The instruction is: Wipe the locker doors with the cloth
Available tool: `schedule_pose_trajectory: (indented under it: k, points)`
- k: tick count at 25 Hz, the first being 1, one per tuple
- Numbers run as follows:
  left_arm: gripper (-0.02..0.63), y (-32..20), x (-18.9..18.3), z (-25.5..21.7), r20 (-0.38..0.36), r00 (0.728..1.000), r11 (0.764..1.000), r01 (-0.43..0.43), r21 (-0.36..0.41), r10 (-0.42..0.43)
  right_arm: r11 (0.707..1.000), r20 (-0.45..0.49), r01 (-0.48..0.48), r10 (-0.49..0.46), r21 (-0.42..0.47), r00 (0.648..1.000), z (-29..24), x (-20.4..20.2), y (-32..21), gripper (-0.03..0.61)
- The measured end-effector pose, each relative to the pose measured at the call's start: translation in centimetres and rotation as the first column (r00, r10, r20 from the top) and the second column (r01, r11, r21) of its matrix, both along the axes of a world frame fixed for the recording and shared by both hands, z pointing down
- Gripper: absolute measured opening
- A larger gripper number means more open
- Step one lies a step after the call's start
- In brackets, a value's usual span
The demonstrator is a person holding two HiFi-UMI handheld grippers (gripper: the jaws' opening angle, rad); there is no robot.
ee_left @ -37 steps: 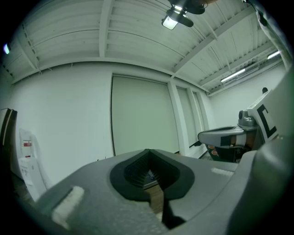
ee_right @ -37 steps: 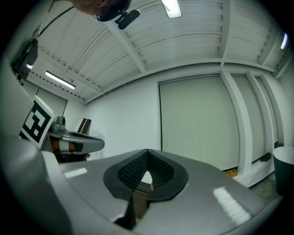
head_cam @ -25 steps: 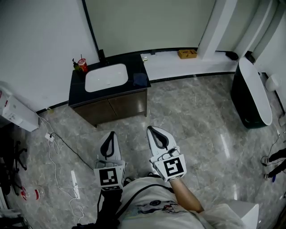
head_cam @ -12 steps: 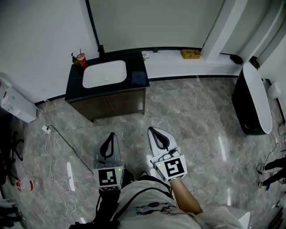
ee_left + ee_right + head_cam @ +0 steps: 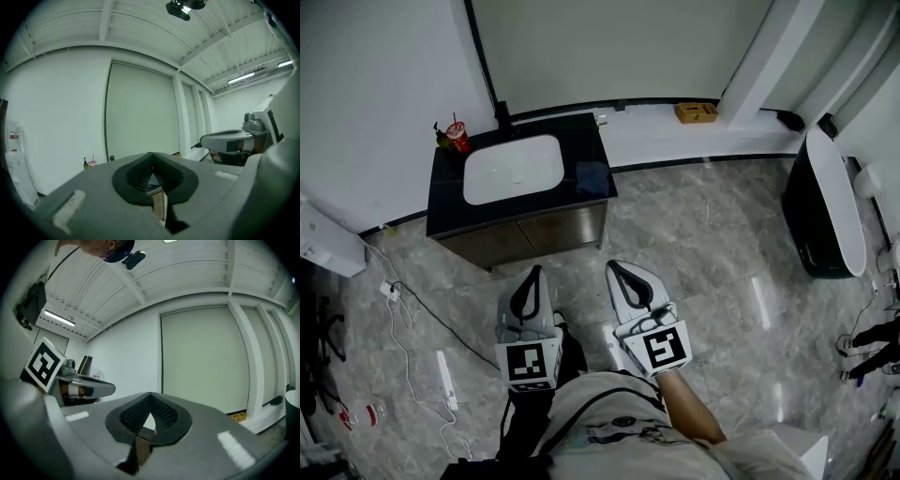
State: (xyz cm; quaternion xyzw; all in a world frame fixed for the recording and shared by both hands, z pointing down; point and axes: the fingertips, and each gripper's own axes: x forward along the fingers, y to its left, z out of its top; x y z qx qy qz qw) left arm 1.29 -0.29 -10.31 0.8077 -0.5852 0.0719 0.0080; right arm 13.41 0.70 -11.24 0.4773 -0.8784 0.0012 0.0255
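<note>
A dark blue cloth [image 5: 593, 175] lies on the black counter [image 5: 450, 197] to the right of the white basin [image 5: 513, 169]. Below the counter are the brown cabinet doors [image 5: 539, 234]. Both grippers hang over the grey floor just in front of that cabinet, pointing at it. My left gripper [image 5: 532, 273] is shut and holds nothing. My right gripper [image 5: 615, 267] is shut and empty too. In the left gripper view the jaws of that gripper [image 5: 151, 155] meet at the tip; the right gripper view shows the right gripper [image 5: 150, 395] the same way.
A red cup [image 5: 457, 138] and a tap stand at the counter's back. A white power strip [image 5: 445, 380] with cables lies on the floor at left, beside a white unit [image 5: 323, 248]. A black-and-white machine [image 5: 830, 202] stands at right; a yellow box [image 5: 694, 112] sits on the white ledge.
The person has stepped toward the sink cabinet, so both grippers sit closer to its doors. Both stay shut and empty. The cloth has not moved on the counter.
</note>
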Motion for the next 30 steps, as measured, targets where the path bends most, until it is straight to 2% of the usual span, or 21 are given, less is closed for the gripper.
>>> schedule_pose_trajectory:
  k: [5,12,18,26,30]
  points:
    - [0.002,-7.5,-2.9,-1.0,0.015,0.999,0.999,-0.038,0.013,0.038,0.999,0.000,-0.051,0.051,0.017,0.999,-0.9,-1.5,-7.3,0.005]
    - [0.002,-14.7,-6.5,0.6,0.010,0.999,0.998,-0.052,-0.046,0.053,0.997,-0.016,-0.079,0.079,-0.015,0.997,0.2,-4.1,-14.5,0.005]
    - [0.002,-18.5,-5.7,1.8,-0.021,0.998,0.995,-0.059,-0.078,0.057,0.993,-0.031,-0.062,0.059,-0.098,0.998,3.0,-4.0,-17.7,0.005]
    - [0.002,-22.5,-4.2,4.5,0.030,1.000,0.994,0.012,-0.112,-0.008,0.986,-0.051,-0.009,0.000,-0.165,0.999,8.1,-1.3,-23.0,0.005]
    - [0.002,-24.3,-3.8,7.8,0.041,0.999,0.985,0.040,-0.170,-0.033,0.972,-0.070,-0.007,-0.010,-0.234,0.997,12.3,-0.3,-26.4,0.005]
